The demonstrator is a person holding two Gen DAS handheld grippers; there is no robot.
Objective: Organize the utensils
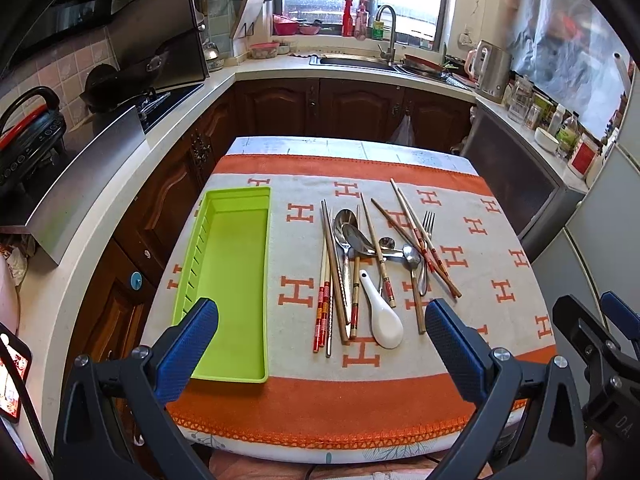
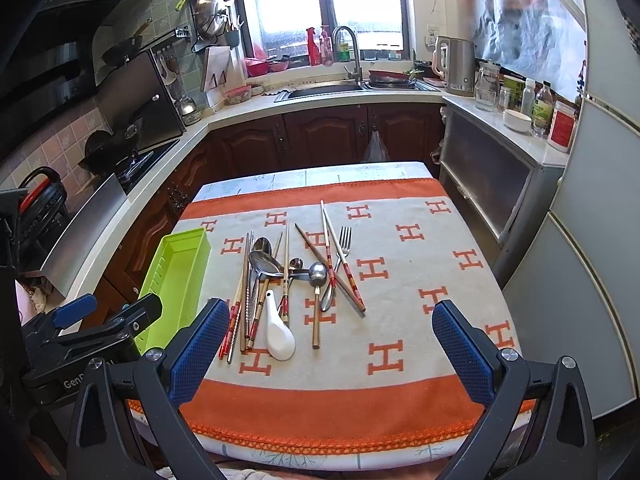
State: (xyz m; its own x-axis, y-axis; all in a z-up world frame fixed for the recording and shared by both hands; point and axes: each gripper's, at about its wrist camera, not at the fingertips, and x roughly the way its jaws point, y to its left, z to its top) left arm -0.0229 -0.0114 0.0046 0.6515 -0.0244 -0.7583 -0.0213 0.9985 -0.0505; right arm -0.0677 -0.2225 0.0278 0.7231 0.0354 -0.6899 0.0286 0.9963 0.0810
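A green utensil tray (image 1: 232, 280) lies empty on the left of the cloth-covered table; it also shows in the right wrist view (image 2: 176, 276). Right of it lies a loose pile of utensils: chopsticks (image 1: 328, 296), metal spoons (image 1: 352, 236), a white ceramic spoon (image 1: 384, 320) and a fork (image 1: 427, 228). The pile shows in the right wrist view too, with the white spoon (image 2: 279, 336) and fork (image 2: 343, 242). My left gripper (image 1: 320, 332) is open and empty above the table's near edge. My right gripper (image 2: 326, 334) is open and empty, beside the left one (image 2: 96, 320).
The table wears an orange and grey cloth (image 1: 480, 280). Kitchen counters surround it: stove and wok (image 1: 120, 80) on the left, sink (image 1: 356, 60) at the back, a cabinet with jars (image 2: 520, 112) and a fridge (image 2: 592, 240) on the right.
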